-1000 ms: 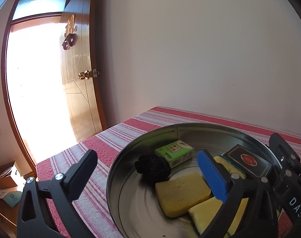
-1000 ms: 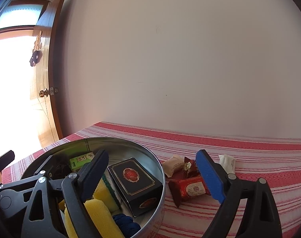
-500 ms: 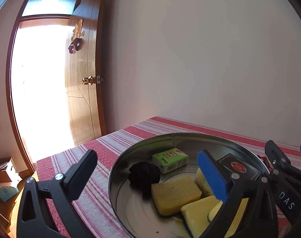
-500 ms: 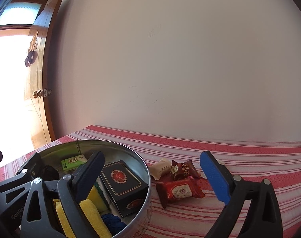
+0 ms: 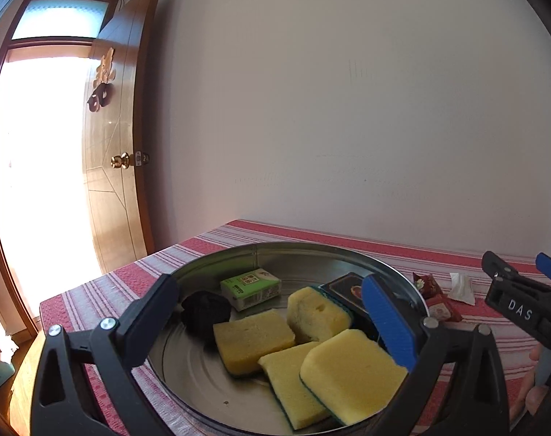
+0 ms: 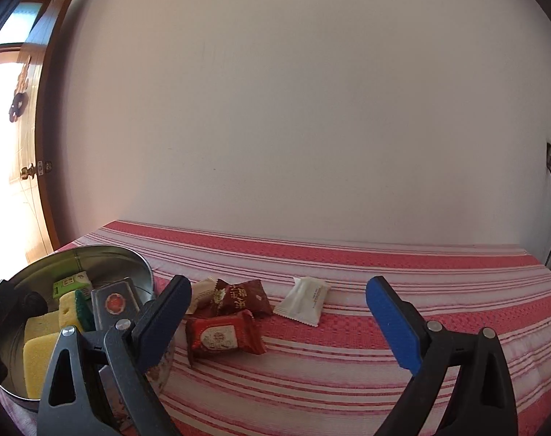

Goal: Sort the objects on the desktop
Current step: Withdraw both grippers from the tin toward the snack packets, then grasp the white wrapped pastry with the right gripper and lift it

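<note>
A round metal tin (image 5: 202, 381) stands at the left end of a bench covered by a red-and-white striped cloth (image 6: 384, 345). Inside the tin lie four yellow sponges (image 5: 351, 370) with green backing, a green carton (image 5: 250, 287), a crumpled black object (image 5: 204, 312) and a dark box with a red emblem (image 6: 113, 305), the last leaning against the right wall. Outside the tin, just beside its right rim, lie a red snack packet (image 6: 221, 336), a dark red packet (image 6: 244, 298) and a beige wrapped sweet (image 6: 202, 292), clustered and touching; a white sachet (image 6: 304, 299) lies near them to the right. The left gripper (image 5: 271, 323) hovers over the tin, fingers apart and holding nothing. The right gripper (image 6: 279, 327) is above the packets, fingers likewise spread wide and unloaded.
</note>
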### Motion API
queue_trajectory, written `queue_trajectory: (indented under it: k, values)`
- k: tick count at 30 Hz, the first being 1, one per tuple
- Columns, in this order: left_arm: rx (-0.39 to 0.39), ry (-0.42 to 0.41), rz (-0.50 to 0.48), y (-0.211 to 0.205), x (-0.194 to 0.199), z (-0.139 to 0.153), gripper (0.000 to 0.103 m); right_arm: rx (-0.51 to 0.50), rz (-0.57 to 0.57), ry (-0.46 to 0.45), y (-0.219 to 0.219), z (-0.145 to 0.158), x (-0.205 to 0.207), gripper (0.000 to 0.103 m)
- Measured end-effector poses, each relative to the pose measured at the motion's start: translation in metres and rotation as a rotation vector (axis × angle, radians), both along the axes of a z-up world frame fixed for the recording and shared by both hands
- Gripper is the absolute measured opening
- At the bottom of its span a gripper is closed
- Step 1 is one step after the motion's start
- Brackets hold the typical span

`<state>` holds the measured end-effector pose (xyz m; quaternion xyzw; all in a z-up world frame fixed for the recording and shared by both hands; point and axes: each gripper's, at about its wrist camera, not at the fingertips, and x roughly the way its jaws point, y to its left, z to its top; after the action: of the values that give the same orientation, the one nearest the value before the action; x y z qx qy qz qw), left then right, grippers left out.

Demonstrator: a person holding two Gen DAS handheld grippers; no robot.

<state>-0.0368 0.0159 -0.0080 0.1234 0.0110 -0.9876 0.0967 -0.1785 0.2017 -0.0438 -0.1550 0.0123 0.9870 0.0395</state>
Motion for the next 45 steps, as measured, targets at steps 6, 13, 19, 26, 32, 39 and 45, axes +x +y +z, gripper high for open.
queue_trajectory:
  k: [6,13,19,26,32,39,45]
  values:
    - [-0.044,-0.003,-0.090,0.025,-0.001,0.001,0.102,-0.071,-0.115,-0.060,0.056,-0.006,-0.010,0.099]
    - [-0.105,-0.023,-0.229,0.067,-0.004,0.000,0.102,-0.086,-0.117,-0.146,0.074,-0.012,-0.036,0.099]
    - [-0.303,-0.048,-0.391,0.115,0.001,-0.008,0.102,-0.079,0.013,-0.283,0.067,-0.025,-0.085,0.093]
    - [-0.444,-0.092,-0.507,0.147,0.003,-0.019,0.102,-0.139,0.119,-0.496,0.059,-0.052,-0.150,0.075]
    - [-0.458,-0.173,-0.540,0.155,-0.006,-0.026,0.102,-0.076,0.139,-0.569,0.045,-0.066,-0.188,0.075]
    - [-0.479,-0.241,-0.552,0.161,-0.016,-0.035,0.102,-0.039,0.148,-0.569,0.046,-0.064,-0.186,0.057]
    - [-0.608,-0.260,-0.584,0.183,-0.010,-0.048,0.102,-0.061,0.143,-0.558,0.069,-0.064,-0.167,0.048]
